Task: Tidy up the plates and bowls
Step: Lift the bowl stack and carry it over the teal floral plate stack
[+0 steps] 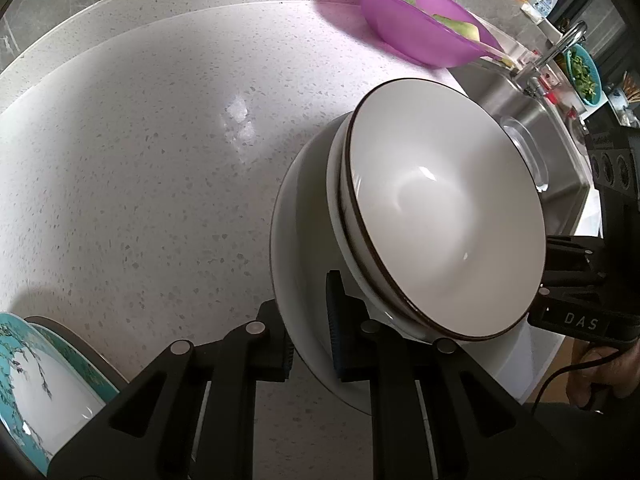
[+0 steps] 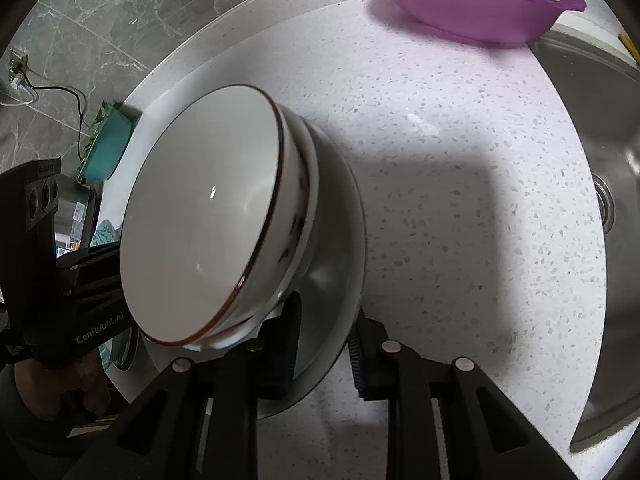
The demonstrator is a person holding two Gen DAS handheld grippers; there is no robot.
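Note:
A white plate (image 1: 304, 240) carries two nested white bowls with brown rims (image 1: 444, 216). My left gripper (image 1: 310, 334) is shut on the plate's rim at one side. My right gripper (image 2: 324, 344) is shut on the plate's rim (image 2: 344, 280) at the opposite side, with the bowls (image 2: 208, 216) just left of it. The stack is held tilted above the speckled counter (image 1: 140, 160). Each gripper's body shows in the other's view. A teal-patterned plate (image 1: 44, 384) lies at the lower left of the left wrist view.
A purple basin (image 1: 424, 20) with green vegetables sits at the back of the counter, also in the right wrist view (image 2: 468, 4). A steel sink (image 2: 600, 216) with a faucet (image 1: 560, 48) lies to the right. A teal container (image 2: 108, 148) stands at the left.

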